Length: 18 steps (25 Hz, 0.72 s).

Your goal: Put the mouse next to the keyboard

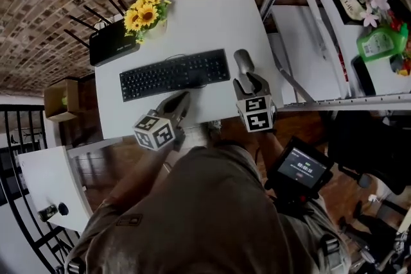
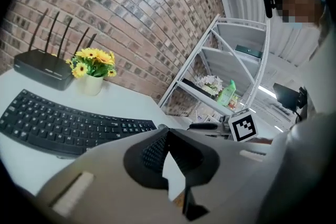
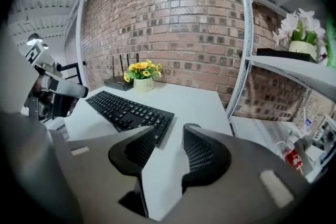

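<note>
Hovering R gripper point(image 1: 250, 81) near mouse point(image 1: 243, 61), fingers apart, L gripper point(image 1: 185, 98) fingers together

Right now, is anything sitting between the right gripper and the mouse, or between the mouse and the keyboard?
Nothing visible. The right gripper hangs open just short of the mouse, with only bare table between them. The mouse already lies beside the right end of the keyboard, with nothing in the gap.
</note>
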Motion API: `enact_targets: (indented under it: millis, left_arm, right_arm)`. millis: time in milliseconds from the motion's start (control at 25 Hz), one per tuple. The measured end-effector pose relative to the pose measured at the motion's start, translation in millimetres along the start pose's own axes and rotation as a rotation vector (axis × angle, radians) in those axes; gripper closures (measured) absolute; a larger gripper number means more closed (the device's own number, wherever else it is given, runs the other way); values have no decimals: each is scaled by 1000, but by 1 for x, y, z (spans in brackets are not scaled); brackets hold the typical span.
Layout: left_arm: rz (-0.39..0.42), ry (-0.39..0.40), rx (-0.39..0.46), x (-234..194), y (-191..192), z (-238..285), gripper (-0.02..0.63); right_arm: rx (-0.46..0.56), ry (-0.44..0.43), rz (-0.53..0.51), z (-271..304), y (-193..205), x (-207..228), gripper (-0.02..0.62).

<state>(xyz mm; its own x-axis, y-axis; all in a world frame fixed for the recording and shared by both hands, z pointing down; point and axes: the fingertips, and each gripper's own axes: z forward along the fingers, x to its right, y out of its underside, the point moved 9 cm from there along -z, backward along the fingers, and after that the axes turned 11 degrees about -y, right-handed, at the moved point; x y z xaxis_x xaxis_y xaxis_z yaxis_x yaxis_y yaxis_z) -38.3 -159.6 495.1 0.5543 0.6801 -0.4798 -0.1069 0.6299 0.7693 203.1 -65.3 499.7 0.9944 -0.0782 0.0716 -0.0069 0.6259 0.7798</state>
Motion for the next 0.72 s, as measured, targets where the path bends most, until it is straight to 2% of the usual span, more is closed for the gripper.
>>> enact_targets:
  millis: [120, 400, 720]
  left_arm:
    - [-5, -23, 36, 1, 17, -31, 606]
    - [16, -67, 116, 12, 47, -107, 606]
    - [22, -55, 165, 30, 74, -144, 606]
  right_arm:
    - [22, -14, -33, -21, 8, -25, 444]
    - [66, -74, -35, -86, 23, -93, 516]
    - [81, -102, -41, -130, 49, -132, 554]
